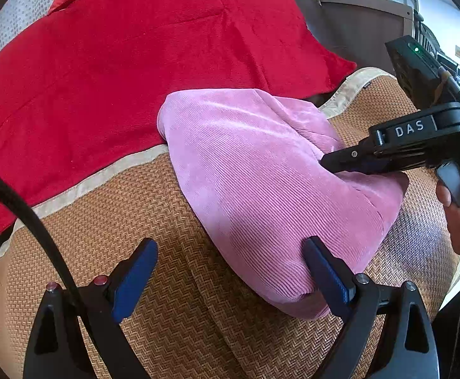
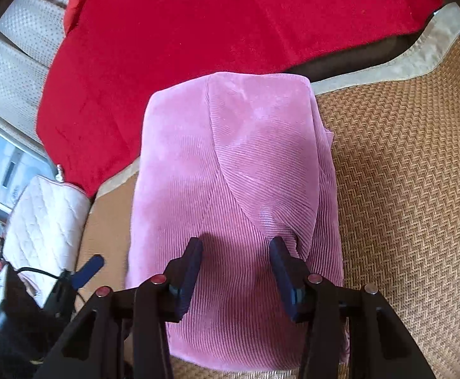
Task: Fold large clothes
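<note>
So | pink garment (image 2: 236, 189) runs lengthwise away from right gripper (image 2: 236, 252), jaws spread over it | left gripper (image 1: 230, 259) jaws spread, beside near corner

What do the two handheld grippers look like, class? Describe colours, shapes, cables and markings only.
Both the left gripper and the right gripper have black angular frames, flat blue pads on the jaws and red and silver round fasteners. The right one's body carries white "DAS" lettering, a green light and a thin black cable. A thick black cable arcs by the left.
</note>
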Motion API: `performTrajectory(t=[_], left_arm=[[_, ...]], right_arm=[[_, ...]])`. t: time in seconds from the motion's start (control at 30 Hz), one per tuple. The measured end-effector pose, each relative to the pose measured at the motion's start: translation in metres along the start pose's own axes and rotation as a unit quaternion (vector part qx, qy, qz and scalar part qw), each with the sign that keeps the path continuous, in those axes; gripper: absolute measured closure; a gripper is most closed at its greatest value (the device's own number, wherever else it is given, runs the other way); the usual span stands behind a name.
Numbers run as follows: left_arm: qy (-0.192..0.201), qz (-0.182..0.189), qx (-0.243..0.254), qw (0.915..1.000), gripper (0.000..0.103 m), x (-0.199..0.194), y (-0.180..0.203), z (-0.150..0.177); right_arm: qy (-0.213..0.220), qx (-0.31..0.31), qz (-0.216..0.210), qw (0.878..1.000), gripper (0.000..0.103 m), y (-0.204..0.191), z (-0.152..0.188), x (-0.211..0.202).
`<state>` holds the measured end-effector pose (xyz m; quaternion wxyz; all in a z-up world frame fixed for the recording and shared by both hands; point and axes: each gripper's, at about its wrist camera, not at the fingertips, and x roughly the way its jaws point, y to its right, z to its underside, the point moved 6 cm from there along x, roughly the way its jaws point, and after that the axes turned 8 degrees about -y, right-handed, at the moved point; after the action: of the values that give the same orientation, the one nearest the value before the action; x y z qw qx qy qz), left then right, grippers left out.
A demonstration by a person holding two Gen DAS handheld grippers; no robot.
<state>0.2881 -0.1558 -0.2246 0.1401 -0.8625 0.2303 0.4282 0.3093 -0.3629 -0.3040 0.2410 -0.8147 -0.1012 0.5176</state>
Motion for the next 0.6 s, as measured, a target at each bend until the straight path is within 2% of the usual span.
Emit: performTrajectory(t=[0.23,0.37,0.5,0.6], left_arm=[[-0.002,0.013,-0.015,0.9998,0.009,-0.006,-0.007,-0.004],[0.002,0.004,-0.01,0.9999,0.009,-0.01,-0.008,-0.008],[0.006,-0.006,-0.009,0.9999,0.009,-0.012,-0.011,-0.01],[-0.006,-0.007,-0.004,0.9999,0.009,-0.002,-0.01,-0.007]], right_arm=[[0.019,0.001,-0.016,1.0,0.053,-0.001,-0.003,-0.023],[0.04,-0.002,-0.021,0.999,0.053,0.009,-0.001,-0.047],[0.034,-0.013,-0.019,0.999,0.053,0.011,0.007,-0.052],[0.014,-0.015,-0.01,1.0,0.053,0.011,0.013,-0.041]])
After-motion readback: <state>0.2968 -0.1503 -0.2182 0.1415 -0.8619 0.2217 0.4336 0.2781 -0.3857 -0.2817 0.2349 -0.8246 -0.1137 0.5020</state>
